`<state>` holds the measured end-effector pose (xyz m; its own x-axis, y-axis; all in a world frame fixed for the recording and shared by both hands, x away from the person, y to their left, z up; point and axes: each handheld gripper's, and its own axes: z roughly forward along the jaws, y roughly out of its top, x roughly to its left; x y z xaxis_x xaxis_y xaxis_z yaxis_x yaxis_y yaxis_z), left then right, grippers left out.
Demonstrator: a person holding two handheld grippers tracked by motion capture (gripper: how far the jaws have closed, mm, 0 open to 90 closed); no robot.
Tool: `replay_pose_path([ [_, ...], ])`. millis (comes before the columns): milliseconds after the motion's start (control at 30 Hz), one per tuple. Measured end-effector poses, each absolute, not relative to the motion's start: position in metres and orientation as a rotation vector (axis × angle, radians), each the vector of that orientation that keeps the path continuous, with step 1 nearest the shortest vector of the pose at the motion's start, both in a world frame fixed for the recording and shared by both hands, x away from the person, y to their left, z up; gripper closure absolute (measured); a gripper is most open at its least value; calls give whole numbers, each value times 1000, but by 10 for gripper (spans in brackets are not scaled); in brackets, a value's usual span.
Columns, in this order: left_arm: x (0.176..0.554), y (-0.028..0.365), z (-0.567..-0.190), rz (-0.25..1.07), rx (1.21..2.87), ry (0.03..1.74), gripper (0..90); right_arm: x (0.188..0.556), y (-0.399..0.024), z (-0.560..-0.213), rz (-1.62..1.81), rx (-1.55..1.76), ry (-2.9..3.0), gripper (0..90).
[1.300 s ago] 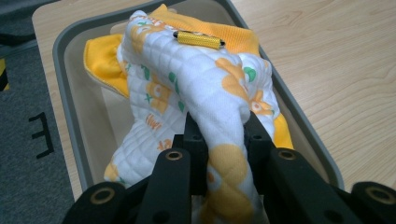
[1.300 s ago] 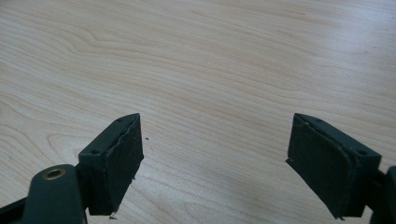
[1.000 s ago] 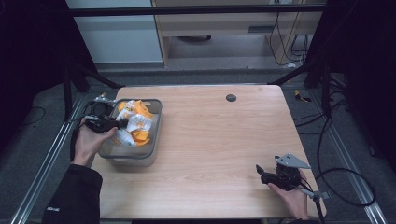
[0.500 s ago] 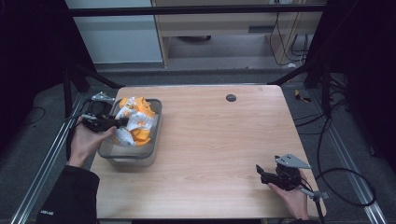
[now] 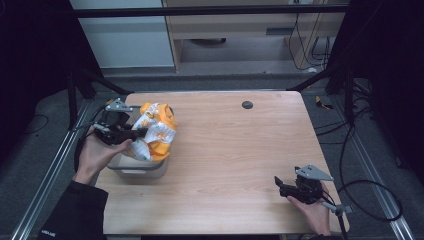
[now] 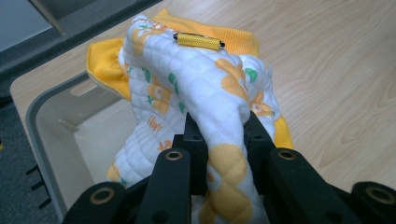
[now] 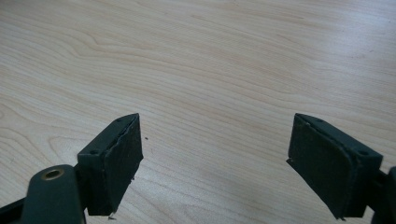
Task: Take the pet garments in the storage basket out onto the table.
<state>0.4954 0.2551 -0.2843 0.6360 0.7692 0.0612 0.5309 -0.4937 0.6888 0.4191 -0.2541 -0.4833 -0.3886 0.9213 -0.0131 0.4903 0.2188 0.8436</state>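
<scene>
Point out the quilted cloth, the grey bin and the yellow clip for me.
quilted cloth [image 6: 205, 88], left gripper view, on the white padded fold above the jaws
grey bin [image 5: 137, 170], high view, on its near outer wall
yellow clip [image 6: 198, 41], left gripper view, on its textured yellow barrel

Cloth [image 6: 205, 88] – soft quilted fabric, white with orange and green print, plain yellow knit-looking backing, matt. Small yellow clip [image 6: 198, 41] on it – knurled, slight sheen. Bin [image 6: 56, 135] – smooth grey plastic, dull. Table [image 7: 233, 60] – pale wood grain, smooth, satin finish. Right gripper [image 7: 215, 163] pads – black, matt, rubbery, frayed at edges. Left gripper [image 6: 219, 140] arms – black matt plastic, brass-coloured rivets.
</scene>
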Motion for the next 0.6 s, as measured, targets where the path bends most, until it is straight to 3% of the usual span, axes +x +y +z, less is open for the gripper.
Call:
replay_pose_path([
  [600, 487, 217, -289, 443, 2274, 879, 760, 418, -256, -482, 1074, 1298, 1958, 169],
])
